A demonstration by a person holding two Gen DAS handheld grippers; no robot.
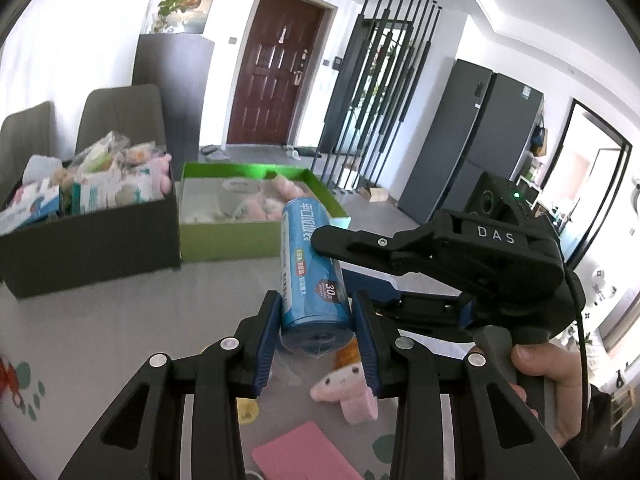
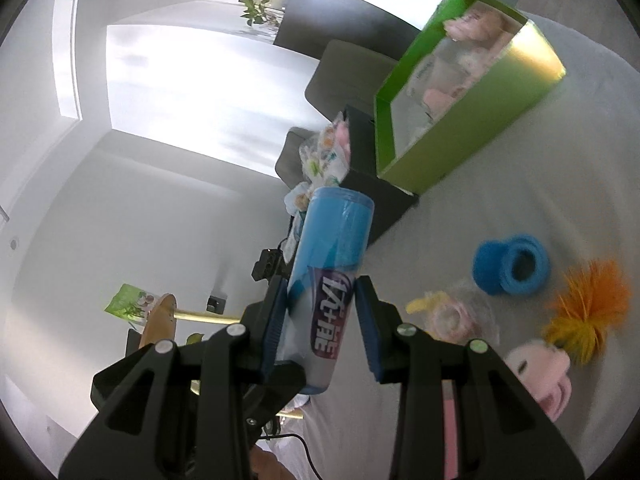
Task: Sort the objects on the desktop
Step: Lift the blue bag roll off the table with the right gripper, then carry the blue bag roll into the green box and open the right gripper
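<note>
On the table (image 1: 120, 320), both boxes (image 1: 256, 240) part-filled, toys (image 2: 536, 376) left; we grip one roll (image 1: 312, 280) in both grippers, left (image 1: 316, 344) and right (image 2: 320, 328).

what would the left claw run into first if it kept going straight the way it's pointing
Probably the green box. The left claw, shut on the blue roll, points over the table toward that box's near wall, with the right claw crossing just right of the line. Depth is hard to judge through the fisheye.
</note>
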